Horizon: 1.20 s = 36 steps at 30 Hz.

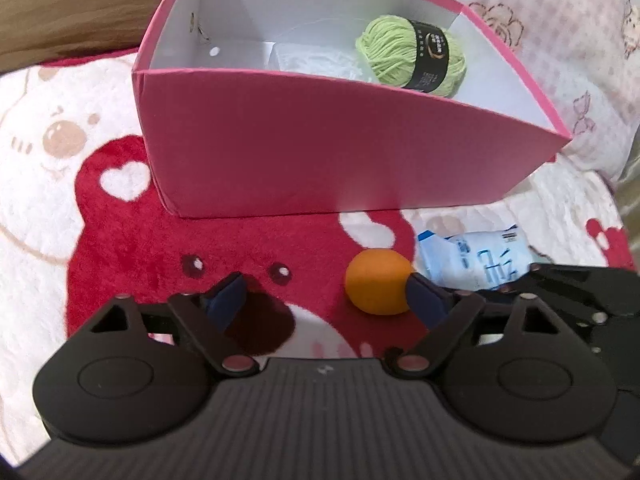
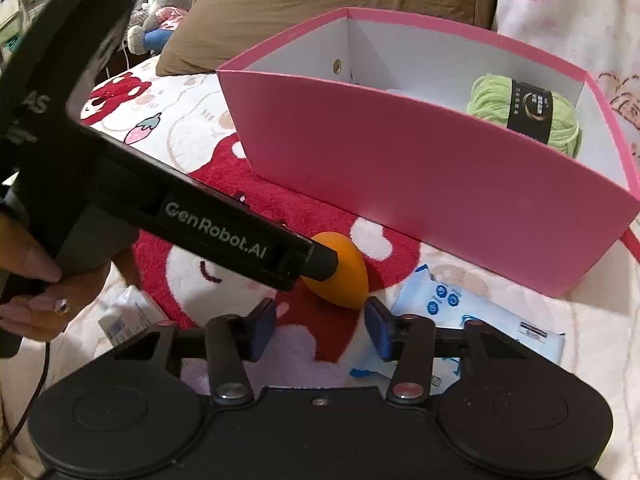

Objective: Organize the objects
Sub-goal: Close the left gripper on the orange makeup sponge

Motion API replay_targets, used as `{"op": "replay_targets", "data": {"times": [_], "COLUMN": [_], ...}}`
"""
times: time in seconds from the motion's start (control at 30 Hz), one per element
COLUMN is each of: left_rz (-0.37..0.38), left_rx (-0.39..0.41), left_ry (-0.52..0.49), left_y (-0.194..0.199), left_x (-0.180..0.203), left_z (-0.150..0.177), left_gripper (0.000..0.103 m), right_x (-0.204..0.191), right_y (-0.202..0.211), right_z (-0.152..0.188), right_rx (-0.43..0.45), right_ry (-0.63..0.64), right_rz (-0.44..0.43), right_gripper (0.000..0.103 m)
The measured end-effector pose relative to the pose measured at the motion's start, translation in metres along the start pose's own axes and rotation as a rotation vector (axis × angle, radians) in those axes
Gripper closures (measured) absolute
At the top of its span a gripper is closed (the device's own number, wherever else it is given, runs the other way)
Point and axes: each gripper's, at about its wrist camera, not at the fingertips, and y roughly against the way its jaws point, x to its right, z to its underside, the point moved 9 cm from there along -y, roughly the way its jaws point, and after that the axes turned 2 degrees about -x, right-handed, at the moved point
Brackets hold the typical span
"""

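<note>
Left wrist view: my left gripper (image 1: 324,300) stood apart over the red-and-white plush bear blanket (image 1: 120,248), nothing between its pads; the orange egg-shaped sponge (image 1: 376,286) lay beside its right fingertip. Behind sat the pink cardboard box (image 1: 320,152) holding a green yarn ball (image 1: 400,54). Right wrist view: my right gripper (image 2: 320,328) was apart, empty, beside a blue-white wipes packet (image 2: 472,312).
</note>
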Motion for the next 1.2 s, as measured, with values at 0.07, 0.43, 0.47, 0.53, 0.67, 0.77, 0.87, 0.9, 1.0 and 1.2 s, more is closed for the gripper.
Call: {"op": "replay_targets", "data": {"times": [0.07,0.43,0.47,0.53,0.67,0.77,0.87,0.9,1.0,1.2], "left_rz": [0.022,0.095,0.101,0.111,0.131,0.132,0.136,0.141,0.155,0.162], "left_rx": [0.006,0.02,0.023,0.017,0.004,0.01,0.01,0.009,-0.003,-0.016], "left_ry": [0.003,-0.044,-0.044,-0.035,-0.015,-0.036,-0.042,-0.042,-0.062,-0.092], "left_y": [0.0,-0.001,-0.002,-0.003,-0.006,-0.005,-0.004,-0.003,-0.005,-0.004], "left_x": [0.002,0.017,0.018,0.018,0.018,0.02,0.021,0.022,0.022,0.024], "left_z": [0.001,0.003,0.003,0.003,0.004,0.005,0.005,0.005,0.006,0.008], "left_gripper": [0.033,0.061,0.064,0.065,0.069,0.071,0.071,0.071,0.071,0.071], "right_x": [0.001,0.019,0.018,0.019,0.02,0.018,0.014,0.013,0.011,0.012], "right_y": [-0.004,-0.019,-0.02,-0.023,-0.029,-0.033,-0.034,-0.033,-0.03,-0.028], "right_z": [-0.001,0.004,0.004,0.003,0.002,0.001,0.001,0.001,0.001,0.004], "right_rx": [0.0,-0.018,-0.016,-0.008,-0.004,0.0,0.0,0.002,0.002,-0.001], "right_ry": [-0.018,-0.176,-0.177,-0.172,-0.166,-0.146,-0.117,-0.105,-0.081,-0.056], "right_rz": [-0.002,-0.004,0.0,0.01,0.025,0.043,0.065,0.073,0.09,0.104], "right_gripper": [0.056,0.058,0.058,0.058,0.061,0.061,0.06,0.06,0.06,0.06]}}
